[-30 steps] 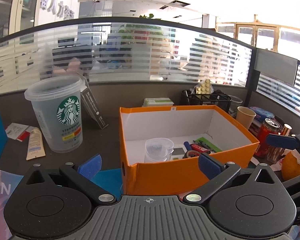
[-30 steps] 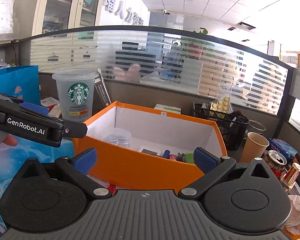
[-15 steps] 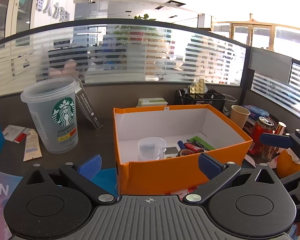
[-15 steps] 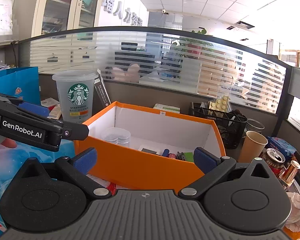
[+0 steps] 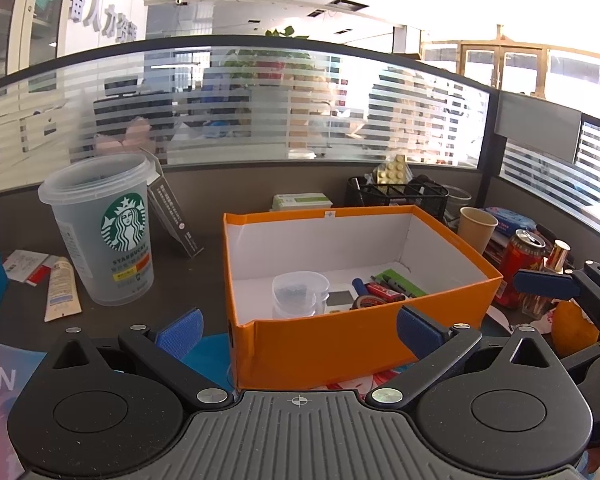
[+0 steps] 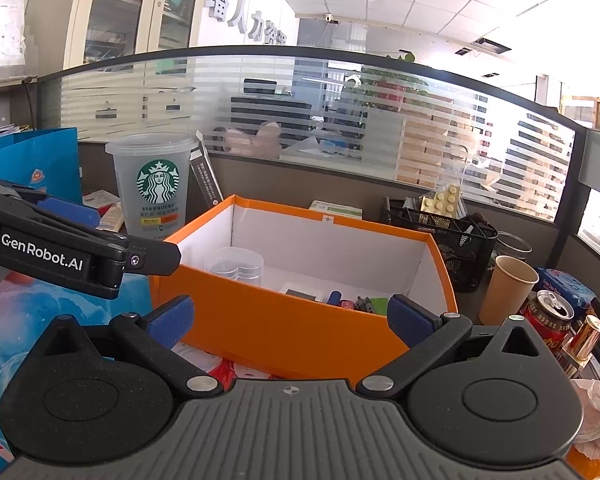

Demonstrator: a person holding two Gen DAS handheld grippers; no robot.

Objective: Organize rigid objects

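Both jaws spread wide, gripping nothing; markers (image 5: pixel 388 286) already inside orange box (image 5: pixel 340 344) mid-frame, Starbucks cup (image 5: pixel 108 232) waiting left.

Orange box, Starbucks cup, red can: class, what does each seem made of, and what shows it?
Orange box: likely matte cardboard, with folded corners and a white inside.
Starbucks cup: frosted plastic, translucent walls.
Red can: probably glossy metal, with a silvery pull-tab top.

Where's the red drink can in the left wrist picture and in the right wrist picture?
Left wrist: red can at the right edge, right of the orange box.
Right wrist: the can is lower right, beside the paper cup.
Shared landmark: the Starbucks cup, left of the box in both.
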